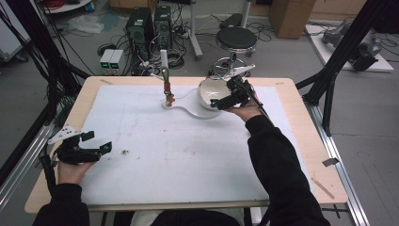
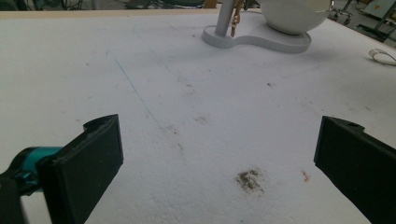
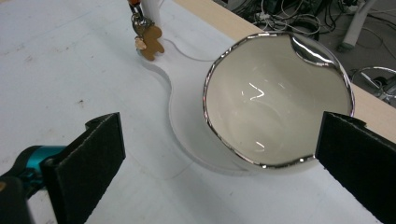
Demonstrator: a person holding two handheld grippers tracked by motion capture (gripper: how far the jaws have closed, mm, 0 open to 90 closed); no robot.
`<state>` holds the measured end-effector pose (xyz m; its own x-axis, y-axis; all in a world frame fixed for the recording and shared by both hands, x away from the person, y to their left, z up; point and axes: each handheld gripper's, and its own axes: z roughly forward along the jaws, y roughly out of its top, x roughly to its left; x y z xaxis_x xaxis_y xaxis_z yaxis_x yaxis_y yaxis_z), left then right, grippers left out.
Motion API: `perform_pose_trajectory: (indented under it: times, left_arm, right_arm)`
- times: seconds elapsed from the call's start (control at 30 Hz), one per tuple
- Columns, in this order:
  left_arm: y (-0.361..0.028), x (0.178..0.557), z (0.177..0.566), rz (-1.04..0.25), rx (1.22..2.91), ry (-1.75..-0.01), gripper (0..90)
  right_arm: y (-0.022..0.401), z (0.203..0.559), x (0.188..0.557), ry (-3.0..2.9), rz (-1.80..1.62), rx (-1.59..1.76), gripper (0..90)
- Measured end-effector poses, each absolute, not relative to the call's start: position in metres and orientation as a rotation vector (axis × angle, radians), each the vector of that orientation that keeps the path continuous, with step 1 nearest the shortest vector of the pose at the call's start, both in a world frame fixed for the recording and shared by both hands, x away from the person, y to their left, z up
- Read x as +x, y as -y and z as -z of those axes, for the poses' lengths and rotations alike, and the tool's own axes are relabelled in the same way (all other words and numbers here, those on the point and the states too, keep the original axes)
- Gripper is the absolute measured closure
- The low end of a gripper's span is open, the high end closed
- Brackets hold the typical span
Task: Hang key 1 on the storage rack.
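A white bowl (image 1: pixel 208 92) with a silver rim sits on a flat white stand base (image 1: pixel 195 112) at the far middle of the table. From the stand's post (image 1: pixel 164 59) hangs a keychain with a brown gingerbread charm (image 1: pixel 169 97). My right gripper (image 1: pixel 228 96) hovers just right of the bowl, open. In the right gripper view the empty bowl (image 3: pixel 275 102) lies between and beyond the wide jaws, the charm (image 3: pixel 152 39) at upper left. My left gripper (image 1: pixel 96 143) rests open at the table's left edge. In the left gripper view the stand base (image 2: pixel 261 41) and the bowl (image 2: pixel 292 14) lie far ahead.
A white foam sheet (image 1: pixel 155 150) covers the wooden table (image 1: pixel 301 117). A small dark smudge (image 2: pixel 250 179) marks the sheet near my left gripper. Beyond the table stand a black stool (image 1: pixel 236 37), computer towers (image 1: pixel 141 26) and cables on the floor.
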<state>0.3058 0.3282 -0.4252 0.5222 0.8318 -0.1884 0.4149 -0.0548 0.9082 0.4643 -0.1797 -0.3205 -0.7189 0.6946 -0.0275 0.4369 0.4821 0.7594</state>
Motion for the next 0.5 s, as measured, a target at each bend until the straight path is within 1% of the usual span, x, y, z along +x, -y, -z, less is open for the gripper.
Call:
perform_pose_trajectory:
  times: [0.5]
  left_arm:
    - [-0.327,0.305,0.425,-0.474,1.679,-1.065,1.8]
  right_arm:
    - [0.215,0.344,0.437,-2.377,-1.062,0.977,0.5]
